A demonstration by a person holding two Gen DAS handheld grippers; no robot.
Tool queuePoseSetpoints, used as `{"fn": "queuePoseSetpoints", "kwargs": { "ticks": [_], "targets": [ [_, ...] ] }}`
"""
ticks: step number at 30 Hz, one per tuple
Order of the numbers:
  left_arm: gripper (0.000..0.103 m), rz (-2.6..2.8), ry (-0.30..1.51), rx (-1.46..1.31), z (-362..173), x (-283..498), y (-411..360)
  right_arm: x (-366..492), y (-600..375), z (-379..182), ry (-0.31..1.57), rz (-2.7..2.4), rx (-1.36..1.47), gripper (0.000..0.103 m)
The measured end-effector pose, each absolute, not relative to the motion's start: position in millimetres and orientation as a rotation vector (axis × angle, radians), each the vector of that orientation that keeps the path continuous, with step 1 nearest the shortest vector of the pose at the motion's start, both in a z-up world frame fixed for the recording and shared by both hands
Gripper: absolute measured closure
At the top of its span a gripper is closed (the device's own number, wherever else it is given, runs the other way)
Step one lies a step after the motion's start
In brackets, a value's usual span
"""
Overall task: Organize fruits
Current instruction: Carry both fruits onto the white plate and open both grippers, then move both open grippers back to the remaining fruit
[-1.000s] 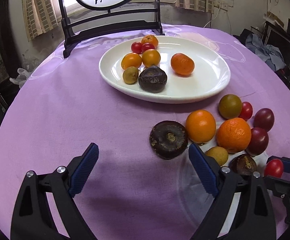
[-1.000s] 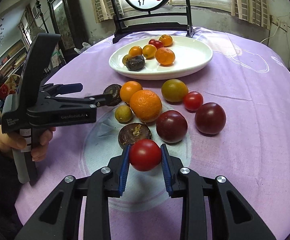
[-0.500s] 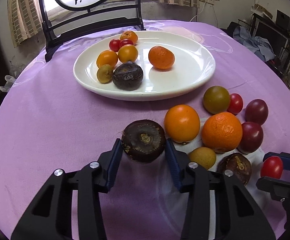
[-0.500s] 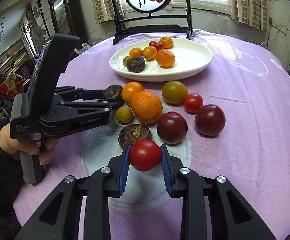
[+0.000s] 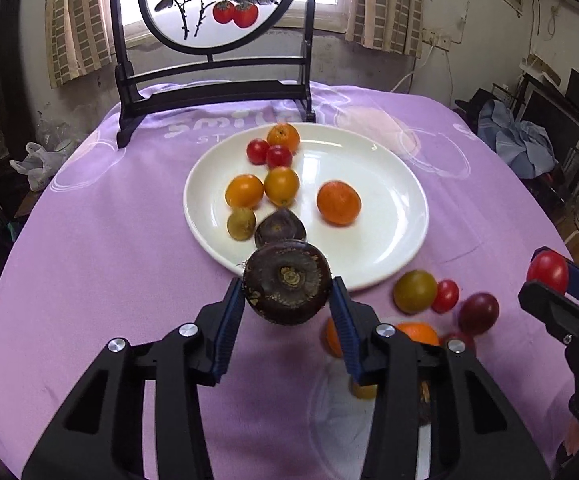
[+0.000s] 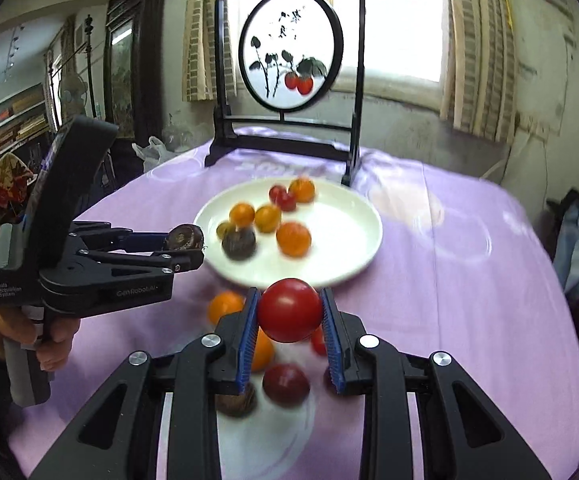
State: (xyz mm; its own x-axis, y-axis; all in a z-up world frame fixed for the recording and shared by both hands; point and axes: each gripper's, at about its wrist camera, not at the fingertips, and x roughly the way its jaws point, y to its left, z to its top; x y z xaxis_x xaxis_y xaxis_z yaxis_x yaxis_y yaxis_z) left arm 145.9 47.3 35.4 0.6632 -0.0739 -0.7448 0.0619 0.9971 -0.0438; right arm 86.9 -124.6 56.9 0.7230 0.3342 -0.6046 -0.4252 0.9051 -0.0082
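From the left wrist, the left gripper [image 5: 288, 294] clamps a dark brown water chestnut [image 5: 288, 283], round with a pale central stub, raised just short of the white plate [image 5: 389, 240] ahead on purple cloth [image 5: 89, 240]. From the right wrist, the right gripper [image 6: 289, 314] pinches a glossy red tomato [image 6: 289, 309]; to its left, the other gripper's body reads "GenRobot.AI".

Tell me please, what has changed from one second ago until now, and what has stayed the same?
The left gripper, open a second ago, closed on the dark water chestnut and lifted it off the purple tablecloth toward the white plate. The right gripper rose too, carrying its red tomato nearer the plate. Unchanged: the right grip on the tomato and the fruits lying on the plate.
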Motion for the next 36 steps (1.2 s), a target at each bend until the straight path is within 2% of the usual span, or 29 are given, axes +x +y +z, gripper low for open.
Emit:
{"fn": "queuePoseSetpoints", "kwargs": {
  "ticks": [14,15,16,17,23,24,29,36],
  "targets": [
    [0.059,0.002,0.919,-0.075,11,225,61,196,-85,7,0.826,0.383,-0.143,0.071],
    [0.048,0.013,0.913,-0.069,11,225,61,198,-84,6,0.831,0.394,-0.142,0.067],
    [0.036,0.034,0.906,-0.055,12,225,60,199,-83,6,0.833,0.400,-0.139,0.051],
    [0.020,0.057,0.896,-0.040,14,224,58,198,-85,7,0.819,0.388,-0.135,0.045],
    [0.018,0.045,0.877,-0.028,27,208,56,179,-102,15,0.810,0.384,-0.098,0.045],
    [0.015,0.046,0.884,-0.036,28,203,56,175,-106,16,0.810,0.385,-0.093,0.044],
    [0.009,0.037,0.886,-0.065,28,171,55,139,-130,22,0.777,0.378,-0.079,0.036],
    [0.009,-0.011,0.925,-0.047,14,127,41,104,-158,11,0.795,0.351,-0.077,0.035]
  ]
}}
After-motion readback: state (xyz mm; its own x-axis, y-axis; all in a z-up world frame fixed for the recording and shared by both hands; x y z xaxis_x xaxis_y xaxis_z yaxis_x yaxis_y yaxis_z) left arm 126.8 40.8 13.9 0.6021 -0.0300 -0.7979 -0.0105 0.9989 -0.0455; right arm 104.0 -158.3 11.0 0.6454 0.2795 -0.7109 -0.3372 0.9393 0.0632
